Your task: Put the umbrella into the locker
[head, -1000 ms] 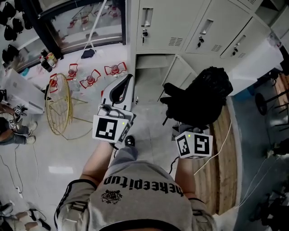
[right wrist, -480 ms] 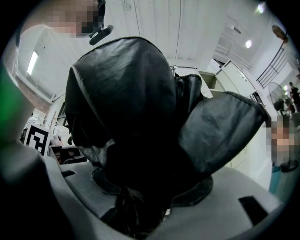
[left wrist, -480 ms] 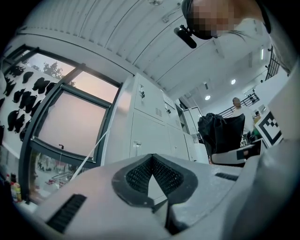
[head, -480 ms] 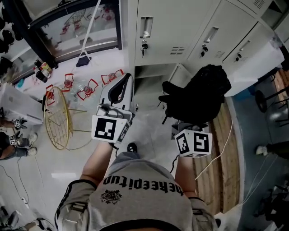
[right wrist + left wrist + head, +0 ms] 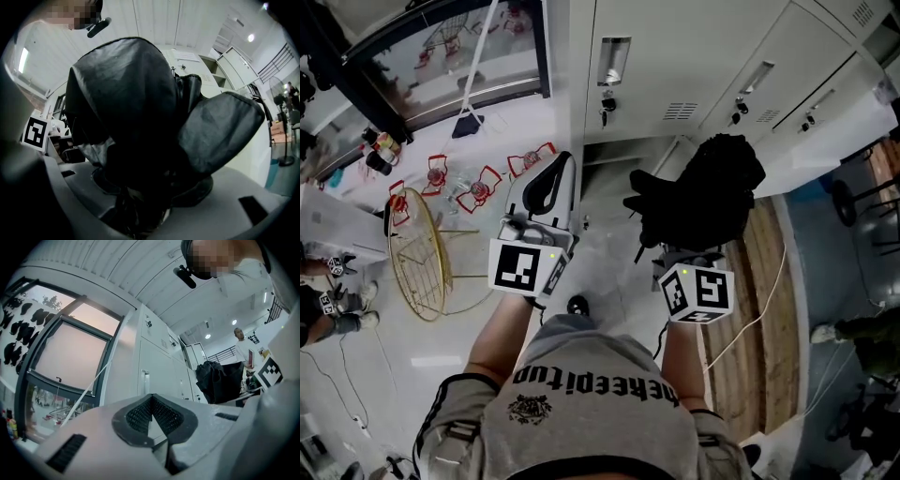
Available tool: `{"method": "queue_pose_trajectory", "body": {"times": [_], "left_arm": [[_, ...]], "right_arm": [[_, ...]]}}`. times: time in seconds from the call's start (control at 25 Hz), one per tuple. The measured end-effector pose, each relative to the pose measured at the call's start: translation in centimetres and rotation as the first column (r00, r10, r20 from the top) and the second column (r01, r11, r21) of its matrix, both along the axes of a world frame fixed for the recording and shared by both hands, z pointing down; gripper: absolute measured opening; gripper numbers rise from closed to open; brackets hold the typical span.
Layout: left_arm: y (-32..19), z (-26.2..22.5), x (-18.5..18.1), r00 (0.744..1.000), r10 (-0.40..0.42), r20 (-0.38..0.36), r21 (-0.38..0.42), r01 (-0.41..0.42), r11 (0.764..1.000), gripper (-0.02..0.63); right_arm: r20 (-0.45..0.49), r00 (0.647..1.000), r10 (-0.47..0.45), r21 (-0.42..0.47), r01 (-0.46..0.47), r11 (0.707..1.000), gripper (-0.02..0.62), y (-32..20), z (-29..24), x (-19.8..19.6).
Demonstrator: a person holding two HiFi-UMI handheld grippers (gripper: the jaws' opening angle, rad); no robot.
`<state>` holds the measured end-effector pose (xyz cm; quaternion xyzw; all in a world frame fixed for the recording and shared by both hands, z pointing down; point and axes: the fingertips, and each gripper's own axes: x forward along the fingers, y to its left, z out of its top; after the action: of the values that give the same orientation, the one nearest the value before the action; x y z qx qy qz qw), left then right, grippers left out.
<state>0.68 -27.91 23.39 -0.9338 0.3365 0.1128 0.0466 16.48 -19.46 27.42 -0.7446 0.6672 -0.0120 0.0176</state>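
Catalogued at left: a gold wire frame (image 5: 417, 251) and red stands (image 5: 478, 183), set off the open white floor (image 5: 609, 272). The left gripper (image 5: 565, 163) was held empty, jaws pressed together. An open lower compartment (image 5: 614, 152) of the lockers (image 5: 675, 56) was left unobstructed ahead. The black umbrella (image 5: 703, 197) was pinched in the right gripper (image 5: 682, 251). Since the earlier frame, the lockers had been brought nearer.

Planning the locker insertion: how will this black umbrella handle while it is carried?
Likely floppy: the umbrella shows loose, bulging fabric folds. Those folds may well catch on the edge of the open locker.
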Motion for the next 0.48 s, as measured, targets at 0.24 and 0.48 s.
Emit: {"method": "queue_pose_trajectory", "body": {"times": [0.24, 0.48], "left_arm": [[-2.0, 2.2, -0.2, 1.0, 0.006, 0.019, -0.036, -0.006, 0.999, 0.003], [-3.1, 4.4, -0.7, 0.999, 0.004, 0.037, -0.082, -0.001, 0.997, 0.003]], "right_arm": [[0.028, 1.0, 0.005, -0.092, -0.002, 0.996, 0.249, -2.0, 4.0, -0.2], [0.067, 0.998, -0.006, -0.189, 0.019, 0.982, 0.249, -3.2, 8.1, -0.8]]}}
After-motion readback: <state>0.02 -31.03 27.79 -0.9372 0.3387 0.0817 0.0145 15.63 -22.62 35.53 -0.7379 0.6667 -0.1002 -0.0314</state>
